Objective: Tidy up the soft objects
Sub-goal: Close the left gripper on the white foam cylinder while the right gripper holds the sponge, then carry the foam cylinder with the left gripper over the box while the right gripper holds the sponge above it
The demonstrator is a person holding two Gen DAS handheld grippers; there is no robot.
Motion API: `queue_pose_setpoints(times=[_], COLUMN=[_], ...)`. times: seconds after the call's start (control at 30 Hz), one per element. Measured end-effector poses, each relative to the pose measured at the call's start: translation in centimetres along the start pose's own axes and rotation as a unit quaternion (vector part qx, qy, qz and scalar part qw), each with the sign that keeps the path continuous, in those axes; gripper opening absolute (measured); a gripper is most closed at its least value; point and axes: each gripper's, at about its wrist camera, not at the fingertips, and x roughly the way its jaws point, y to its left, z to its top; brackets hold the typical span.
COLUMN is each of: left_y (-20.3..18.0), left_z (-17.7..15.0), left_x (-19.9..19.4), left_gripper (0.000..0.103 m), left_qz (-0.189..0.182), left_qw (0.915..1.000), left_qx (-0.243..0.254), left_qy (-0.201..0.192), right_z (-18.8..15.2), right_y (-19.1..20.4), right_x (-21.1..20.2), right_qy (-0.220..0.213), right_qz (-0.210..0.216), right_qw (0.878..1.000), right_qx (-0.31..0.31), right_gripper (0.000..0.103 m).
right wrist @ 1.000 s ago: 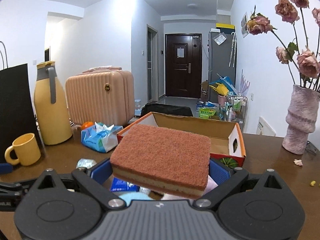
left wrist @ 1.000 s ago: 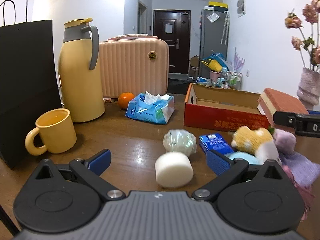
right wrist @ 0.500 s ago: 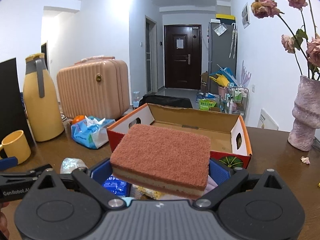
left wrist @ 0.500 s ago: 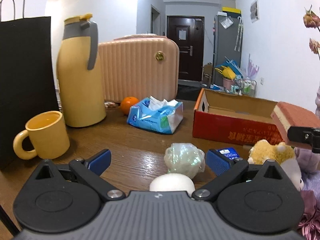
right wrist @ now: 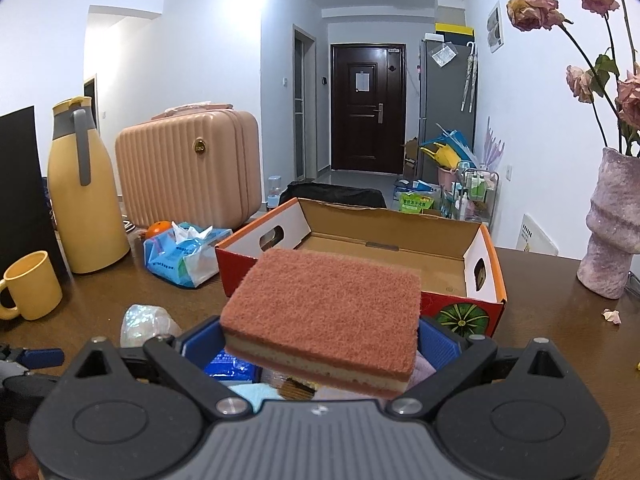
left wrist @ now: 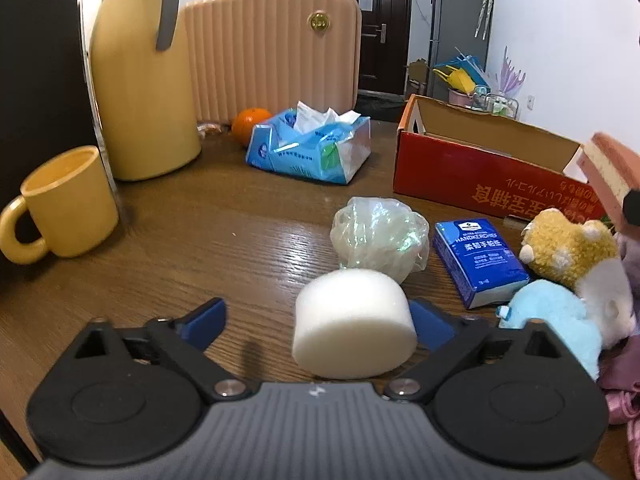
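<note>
Left hand-held gripper (left wrist: 316, 320): jaws closing around white foam cylinder (left wrist: 352, 322) on the table (left wrist: 200, 240), left pad not yet touching. Right hand-held gripper (right wrist: 320, 344): clenched on red scouring sponge (right wrist: 324, 312), raised before the open cardboard box (right wrist: 400, 248).

Beyond the fingers, far left, a yellow mug (left wrist: 66, 204) stands beside a yellow flask (left wrist: 140, 76); an orange (left wrist: 251, 121) lies farther back.
</note>
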Motion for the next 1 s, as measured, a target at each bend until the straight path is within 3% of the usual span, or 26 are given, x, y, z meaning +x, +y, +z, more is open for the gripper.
queue_pose_setpoints(times=[0.07, 0.13, 0.5, 1.0], left_y=[0.4, 0.7, 1.0, -1.2], left_z=[0.1, 0.1, 0.5, 2.7], left_x=[0.2, 0.5, -1.1, -5.6], left_gripper=[0.060, 0.059, 0.059, 0.059], left_qz=[-0.013, -0.027, -0.033, -0.051], left_qw=[0.9998, 0.9993, 0.9988, 0.9907], left_qx=[-0.010, -0.016, -0.033, -0.034], left_qy=[0.008, 0.018, -0.018, -0.121], right_z=[0.0, -0.1, -0.1, 2.9], right_y=[0.1, 0.2, 0.3, -1.0], right_x=[0.0, -0.1, -0.2, -2.2], right_qy=[0.001, 0.001, -0.001, -0.042], right_qz=[0.001, 0.002, 0.003, -0.004], right_qw=[1.000, 1.000, 1.000, 0.999], right_qx=[-0.001, -0.003, -0.005, 0.022], right_gripper=[0.101, 0.101, 0.101, 0.101])
